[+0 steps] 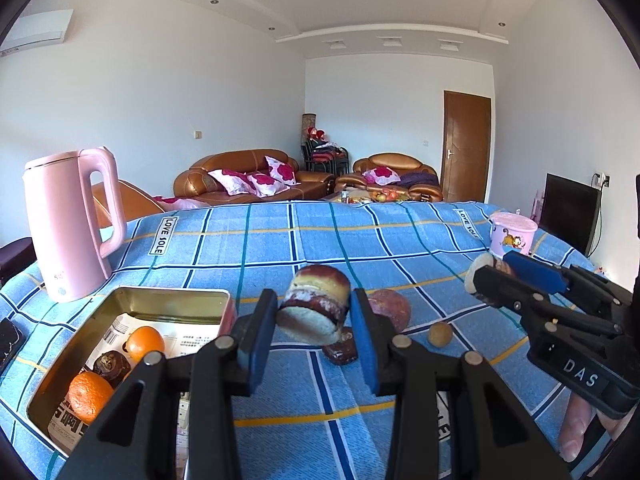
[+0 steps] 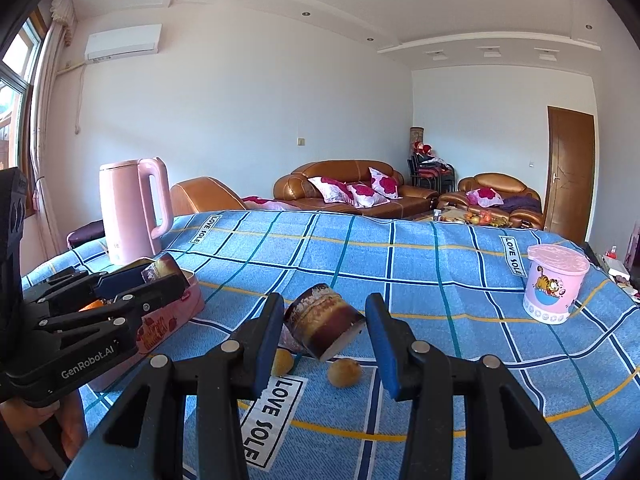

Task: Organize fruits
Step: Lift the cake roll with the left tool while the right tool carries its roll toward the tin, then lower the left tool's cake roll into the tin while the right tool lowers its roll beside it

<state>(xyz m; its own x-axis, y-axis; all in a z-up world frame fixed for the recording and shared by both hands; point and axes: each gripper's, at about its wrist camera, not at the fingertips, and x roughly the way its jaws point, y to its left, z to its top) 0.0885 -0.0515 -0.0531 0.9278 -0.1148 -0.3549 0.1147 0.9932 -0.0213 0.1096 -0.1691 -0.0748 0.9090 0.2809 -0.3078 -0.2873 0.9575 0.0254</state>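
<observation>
My left gripper [image 1: 314, 316] is shut on a dark red and cream fruit chunk [image 1: 316, 306], held above the blue checked cloth just right of the open metal tin [image 1: 176, 294]. The tin holds two oranges [image 1: 145, 343] and a dark fruit [image 1: 112, 365]. My right gripper [image 2: 325, 328] is shut on a similar brown-red chunk [image 2: 322, 326] above the cloth. On the cloth lie a reddish fruit [image 1: 390, 309], a dark piece [image 1: 341, 349] and small yellow-brown fruits [image 2: 344, 372]. Each gripper shows in the other's view, the right one [image 1: 486, 276] and the left one [image 2: 164, 274].
A pink kettle [image 1: 74, 224] stands at the back left beside the tin. A pink lidded cup [image 2: 554, 288] stands at the right. The table's far edge curves behind, with sofas beyond. A dark object [image 1: 8, 340] lies at the left edge.
</observation>
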